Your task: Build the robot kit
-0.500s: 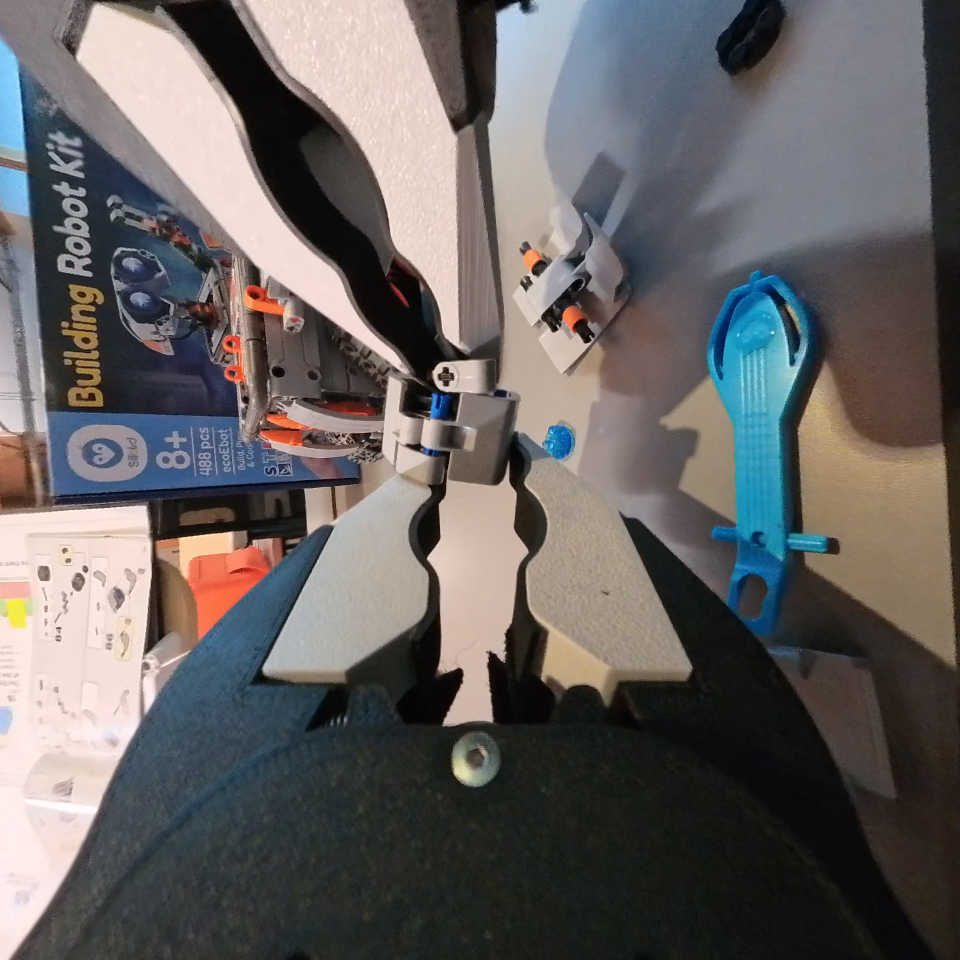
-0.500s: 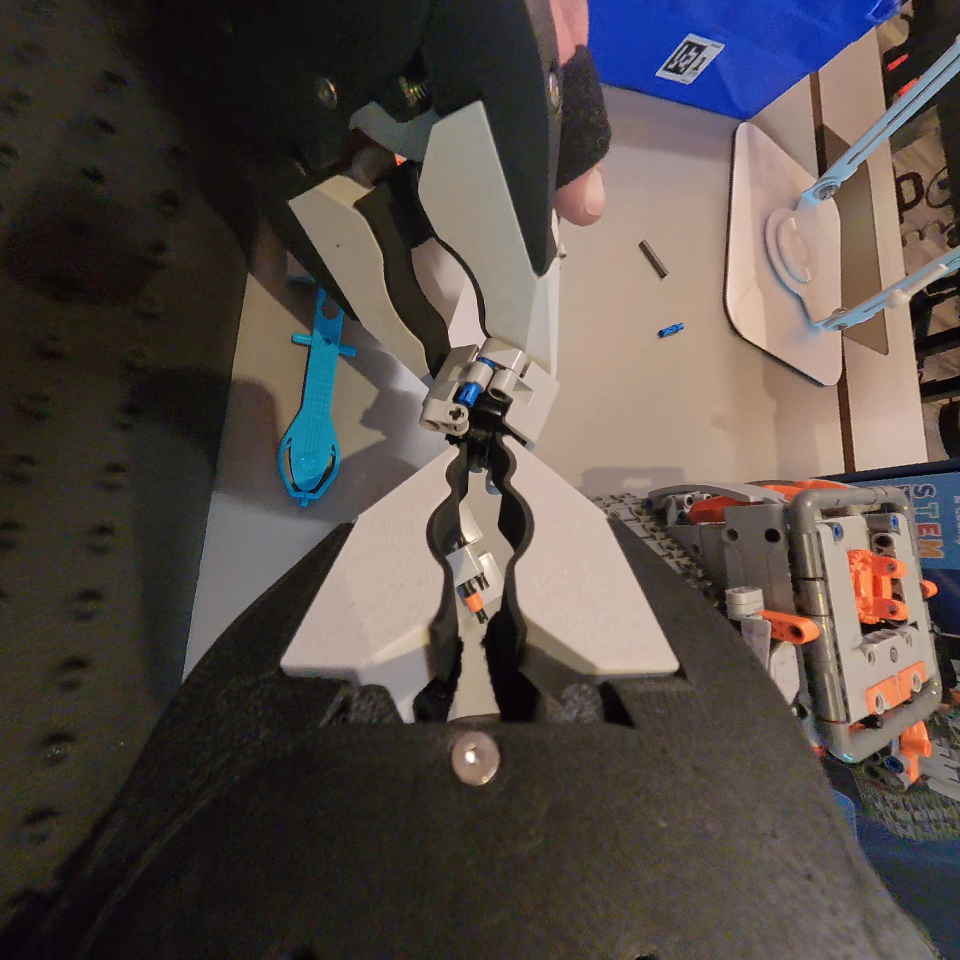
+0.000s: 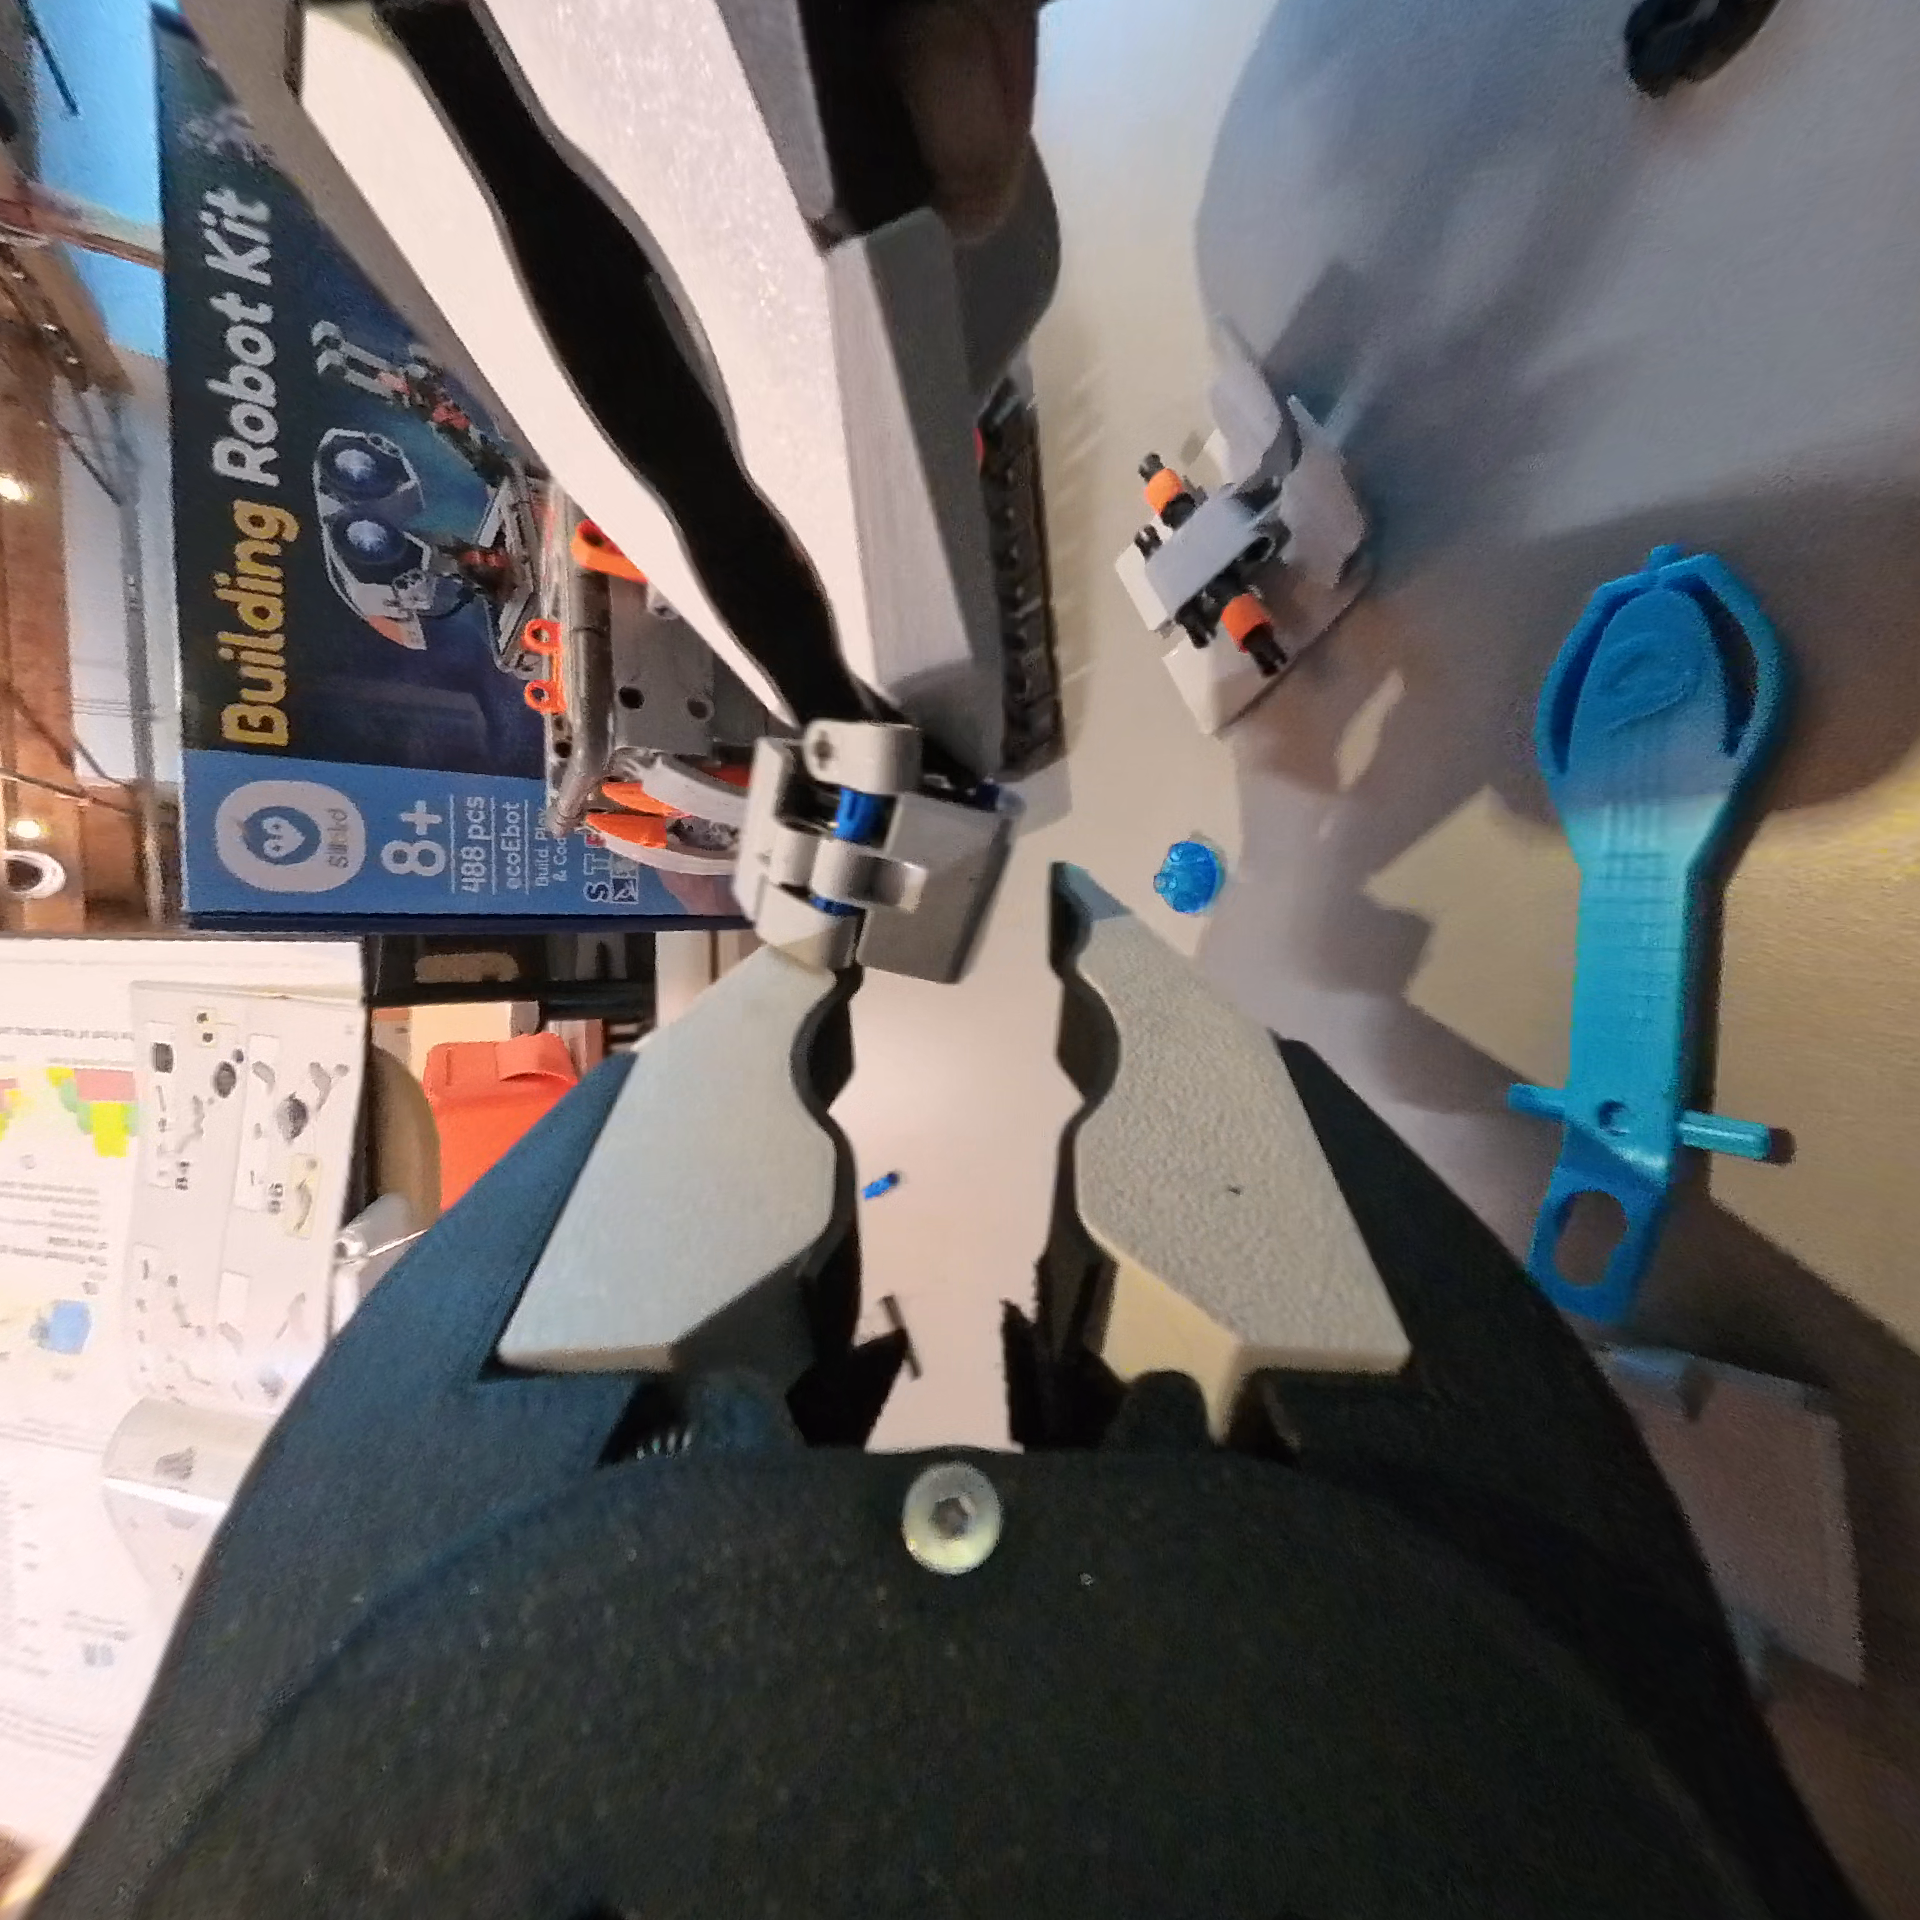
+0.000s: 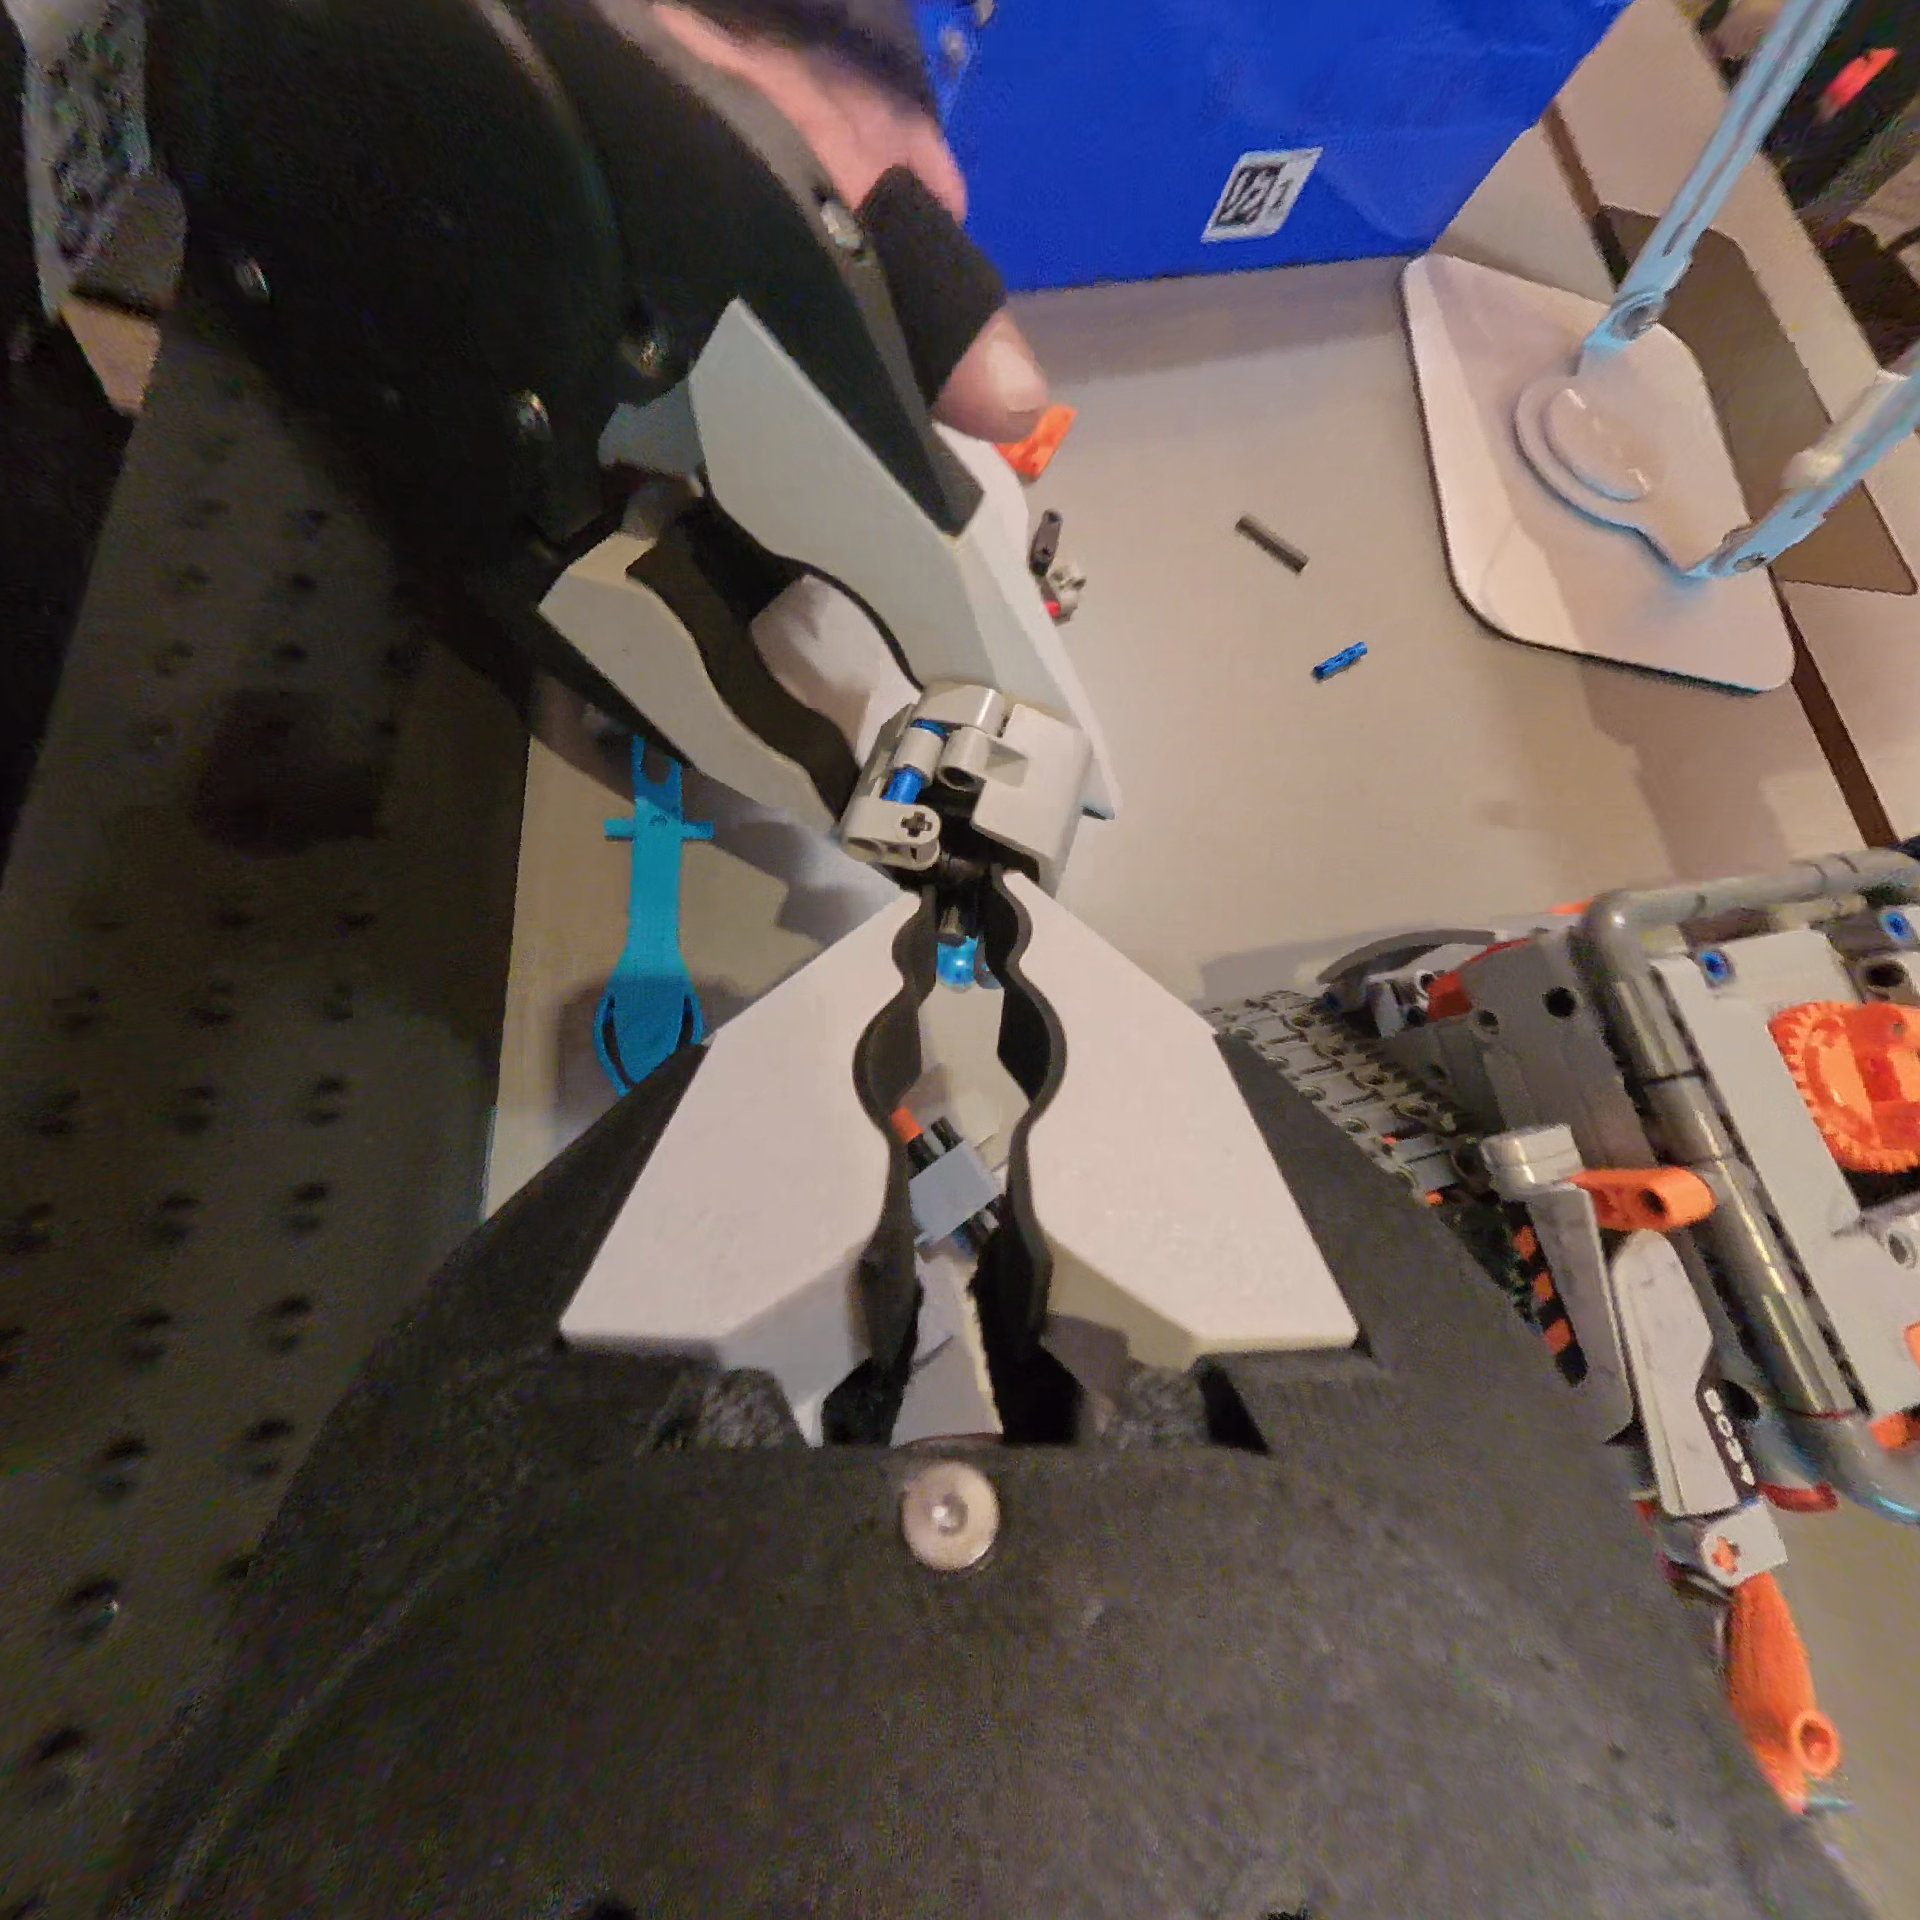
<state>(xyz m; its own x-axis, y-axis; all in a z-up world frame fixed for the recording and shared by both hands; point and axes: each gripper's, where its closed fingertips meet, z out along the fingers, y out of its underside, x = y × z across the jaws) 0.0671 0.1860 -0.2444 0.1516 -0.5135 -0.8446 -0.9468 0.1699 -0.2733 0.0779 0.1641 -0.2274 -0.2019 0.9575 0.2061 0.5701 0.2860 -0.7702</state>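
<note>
A small grey brick assembly with a blue pin (image 3: 862, 852) hangs above the table. My right gripper (image 4: 958, 896) is shut on the black pin at its end; its fingers (image 3: 914, 468) come down from the top of the left wrist view. My left gripper (image 3: 940, 920) is open, with a wide gap between the jaws. Its left fingertip touches the underside of the assembly and its right fingertip stands clear. In the right wrist view the assembly (image 4: 977, 769) sits at the tips of the left gripper's fingers (image 4: 831, 499), which a person's hand holds.
On the table lie a blue brick separator (image 3: 1642, 831), a grey piece with orange pins (image 3: 1236, 582), a blue round stud (image 3: 1188, 878), a blue pin (image 4: 1340, 660) and a black axle (image 4: 1270, 542). A tracked robot model (image 4: 1662, 1143), the kit box (image 3: 312, 520), instruction sheets (image 3: 156, 1143) and a lamp base (image 4: 1590, 468) stand around. The blue round stud (image 3: 1188, 878) lies around 4 cm away from my left fingertips.
My left gripper has opened and let go of the grey assembly. My right gripper still grips it. Both views have shifted slightly.
</note>
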